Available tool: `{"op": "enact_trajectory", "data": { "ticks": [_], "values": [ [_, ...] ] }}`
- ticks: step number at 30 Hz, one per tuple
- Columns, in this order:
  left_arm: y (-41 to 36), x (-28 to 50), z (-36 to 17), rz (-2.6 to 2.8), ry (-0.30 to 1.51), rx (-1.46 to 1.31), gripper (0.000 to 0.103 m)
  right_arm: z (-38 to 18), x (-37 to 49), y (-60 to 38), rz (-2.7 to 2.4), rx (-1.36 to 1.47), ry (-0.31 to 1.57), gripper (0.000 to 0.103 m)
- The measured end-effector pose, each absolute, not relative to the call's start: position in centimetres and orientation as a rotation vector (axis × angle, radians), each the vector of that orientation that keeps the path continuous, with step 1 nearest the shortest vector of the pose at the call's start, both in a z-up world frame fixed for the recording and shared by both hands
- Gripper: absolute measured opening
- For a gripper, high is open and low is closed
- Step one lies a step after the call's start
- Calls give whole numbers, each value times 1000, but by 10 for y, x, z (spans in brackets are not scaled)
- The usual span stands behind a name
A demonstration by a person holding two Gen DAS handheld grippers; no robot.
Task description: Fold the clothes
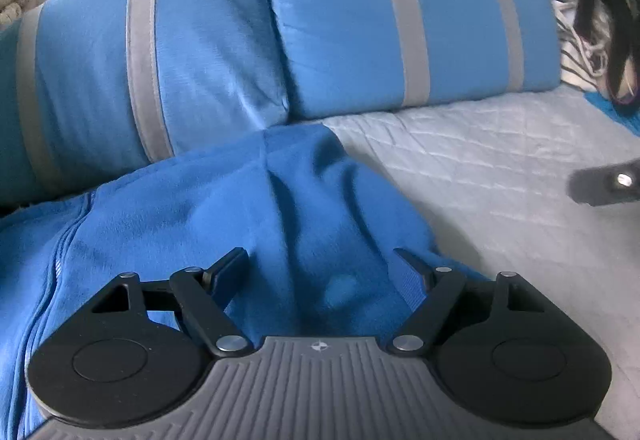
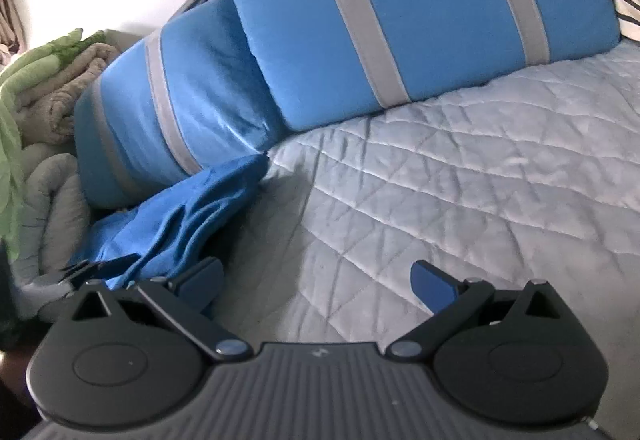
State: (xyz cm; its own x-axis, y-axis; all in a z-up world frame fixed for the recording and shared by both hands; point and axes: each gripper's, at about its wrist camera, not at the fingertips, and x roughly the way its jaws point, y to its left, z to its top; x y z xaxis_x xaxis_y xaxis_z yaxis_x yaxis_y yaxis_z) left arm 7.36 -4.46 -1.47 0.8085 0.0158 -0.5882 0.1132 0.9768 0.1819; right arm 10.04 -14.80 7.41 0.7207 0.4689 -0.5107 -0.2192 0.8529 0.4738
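Bed: pale quilt point(image 2: 460, 167), two blue pillows point(image 1: 400, 19) at 12 o'clock.
Blue top point(image 1: 248, 207): lies long, running toward the pillows.
Left gripper point(image 1: 324, 264): wide, over the top.
Right gripper point(image 2: 316, 276): wide, over bare quilt.

Black left claw point(image 1: 322, 264), grey ribbed body, silver screws, seemingly blue pads
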Motion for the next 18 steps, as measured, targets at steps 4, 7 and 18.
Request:
{"op": "enact_trajectory", "data": {
  "ticks": [4, 7, 18],
  "values": [
    [-55, 50, -11, -24, 590, 194, 77, 72, 96, -146, 362, 364, 681, 103],
    [-58, 31, -13, -5, 595, 167, 77, 70, 91, -141, 339, 314, 689, 103],
    [-54, -37, -29, 20, 635, 65, 81, 46, 68, -112, 116, -6, 779, 103]
  ]
}}
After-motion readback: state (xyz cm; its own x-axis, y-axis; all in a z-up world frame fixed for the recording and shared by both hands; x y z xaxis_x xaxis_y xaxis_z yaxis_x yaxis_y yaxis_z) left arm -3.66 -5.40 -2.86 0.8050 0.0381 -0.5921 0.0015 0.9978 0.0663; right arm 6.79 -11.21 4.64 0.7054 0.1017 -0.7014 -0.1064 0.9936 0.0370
